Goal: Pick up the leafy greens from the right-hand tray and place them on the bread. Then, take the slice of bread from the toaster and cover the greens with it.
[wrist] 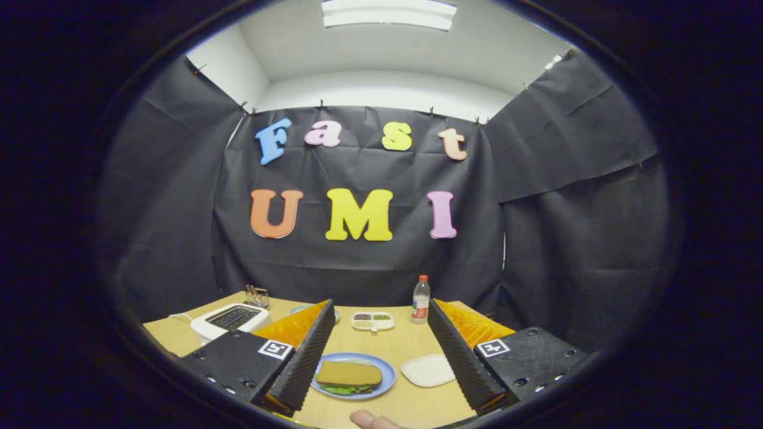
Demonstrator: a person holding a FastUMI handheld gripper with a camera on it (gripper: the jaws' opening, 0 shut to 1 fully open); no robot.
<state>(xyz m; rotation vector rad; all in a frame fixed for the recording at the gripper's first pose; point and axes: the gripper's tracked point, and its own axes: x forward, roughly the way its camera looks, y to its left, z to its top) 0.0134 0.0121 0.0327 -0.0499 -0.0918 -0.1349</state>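
A slice of bread [349, 373] lies on top of leafy greens [346, 389] on a blue plate [387, 372], between and just ahead of my fingers. My gripper [381, 357] is open and holds nothing, its two black ridged fingers [310, 357] spread wide to either side of the plate. A white tray [427, 370] sits to the right of the plate, beside the right finger. The white toaster [229, 320] stands beyond the left finger, on the table's left side.
A water bottle with a red cap [421, 300] and a small divided dish [372, 321] stand at the table's far side. A holder with sticks [257, 295] is behind the toaster. A person's fingertip [369, 420] shows at the near edge of the wooden table [393, 345].
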